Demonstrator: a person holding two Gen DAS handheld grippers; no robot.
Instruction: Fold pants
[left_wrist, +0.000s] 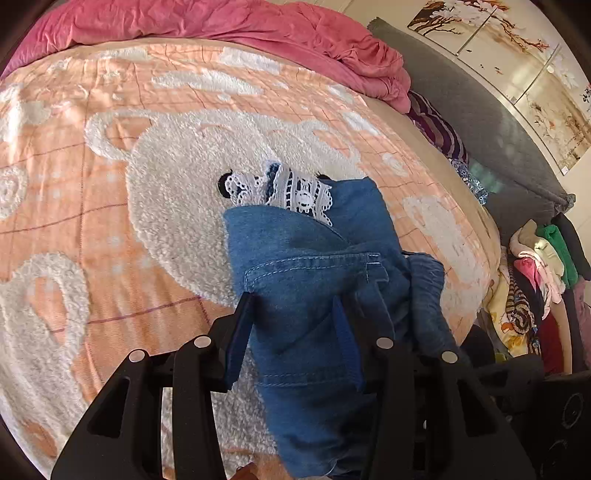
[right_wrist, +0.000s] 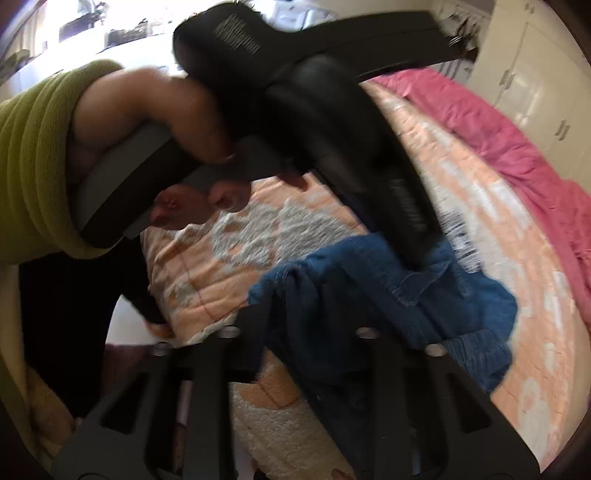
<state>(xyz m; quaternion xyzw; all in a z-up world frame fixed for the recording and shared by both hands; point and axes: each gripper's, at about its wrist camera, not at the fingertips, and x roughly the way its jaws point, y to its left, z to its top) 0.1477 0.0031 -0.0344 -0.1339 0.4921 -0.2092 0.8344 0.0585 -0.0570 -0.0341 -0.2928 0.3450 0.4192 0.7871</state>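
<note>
Blue denim pants (left_wrist: 306, 266) lie folded on the peach-and-white blanket (left_wrist: 110, 221), with white lace trim (left_wrist: 295, 188) showing at their far end. My left gripper (left_wrist: 291, 299) stands open over the near end. Denim fills the gap between its fingers, and the pads do not look pressed in. In the blurred right wrist view, the pants (right_wrist: 461, 295) are bunched at their near edge. My right gripper (right_wrist: 295, 314) is shut on that raised fold. A hand (right_wrist: 184, 122) in a green sleeve holds the left gripper above the pants.
A pink duvet (left_wrist: 258, 26) is heaped along the far side of the bed. A grey headboard (left_wrist: 480, 110) and a striped pillow (left_wrist: 439, 129) are on the right. A pile of clothes (left_wrist: 535, 277) sits beyond the bed's right edge. White cupboards (right_wrist: 535, 74) stand behind.
</note>
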